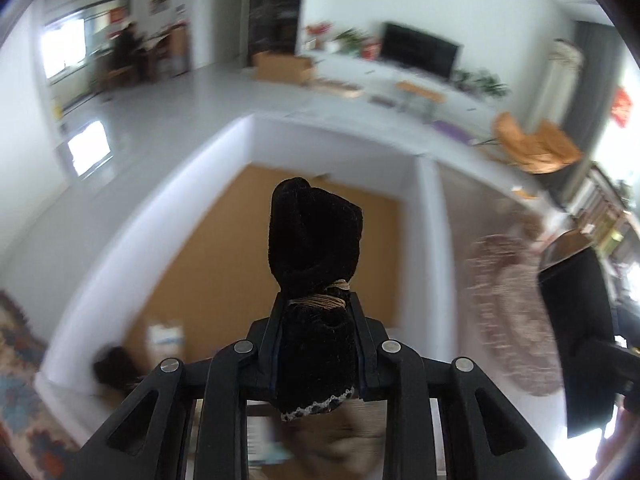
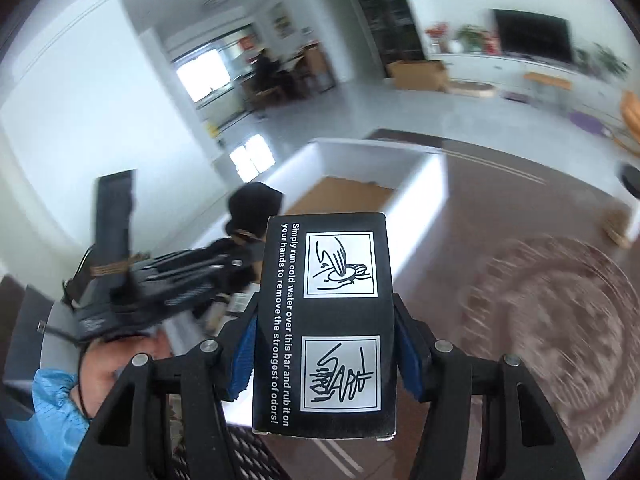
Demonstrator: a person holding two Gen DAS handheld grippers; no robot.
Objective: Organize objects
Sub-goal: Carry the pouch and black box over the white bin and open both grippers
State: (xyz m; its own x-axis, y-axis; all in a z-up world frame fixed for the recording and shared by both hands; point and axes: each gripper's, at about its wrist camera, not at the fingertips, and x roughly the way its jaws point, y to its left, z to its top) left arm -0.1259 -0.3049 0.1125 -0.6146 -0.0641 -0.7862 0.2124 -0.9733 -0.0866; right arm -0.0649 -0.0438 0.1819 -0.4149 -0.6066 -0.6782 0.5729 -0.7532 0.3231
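The left gripper [image 1: 318,344] is clamping a black velvet pouch [image 1: 316,240], its jaws closed on the pouch's neck where a tan cord [image 1: 322,301] is wrapping it. The pouch is standing up between the fingers and hanging in the air above the white box [image 1: 132,240], roughly over the middle of its brown cardboard floor [image 1: 224,248]. Near the box's near left corner, a dark blurred item [image 1: 114,368] and a small white packet [image 1: 166,338] are already lying inside; motion blur is keeping me from saying exactly what they are.

To the right, the box's right wall is sitting beside a dark brown table [image 2: 500,200], and a round patterned mat [image 1: 512,320] is lying on that table just beside the box.

The right gripper [image 2: 326,356] is gripping a black carton [image 2: 326,320] printed with white instructions and two line drawings, its blue-padded fingers [image 2: 242,356] pressing on both long sides. The carton is being held in the air, near the box's near right corner and not yet over the opening, as far as the right view is showing.

Judging by this, the sorting is partway along: a couple of things are resting in the box, and both held items are still waiting to be set down inside. The pouch looks closest to being dropped in, with the carton likely following.
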